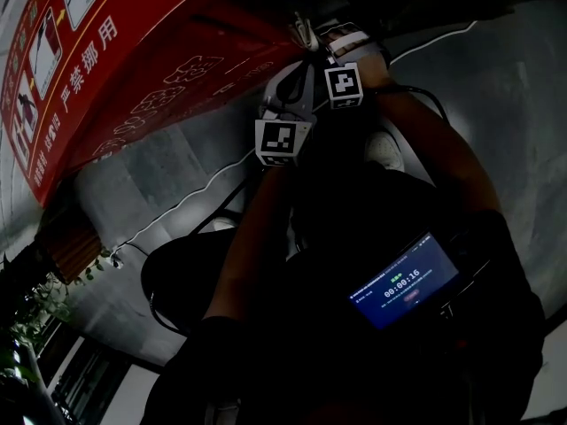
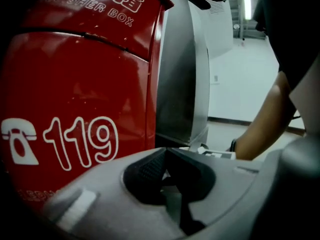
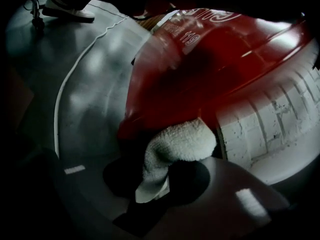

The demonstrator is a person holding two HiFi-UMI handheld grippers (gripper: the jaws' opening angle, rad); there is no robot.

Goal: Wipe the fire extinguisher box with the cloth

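The red fire extinguisher box (image 1: pixel 133 69) fills the upper left of the head view, and its front with "119" (image 2: pixel 80 109) stands close in the left gripper view. My right gripper (image 3: pixel 162 169) is shut on a white terry cloth (image 3: pixel 177 144). The bunched end of the cloth presses against the box's red surface (image 3: pixel 200 69). My left gripper (image 2: pixel 166 155) is shut with nothing between its black pads, just beside the box. In the head view both grippers sit close together by the box's edge, the left (image 1: pixel 285 104) below the right (image 1: pixel 321 47).
A grey metal cabinet (image 2: pixel 180 74) stands right of the box. A white brick wall (image 3: pixel 270 124) is behind it. A white cable (image 3: pixel 62 99) runs over the grey floor (image 1: pixel 514 87). A lit phone screen (image 1: pixel 403 282) shows a timer. Plants (image 1: pixel 44 308) are at lower left.
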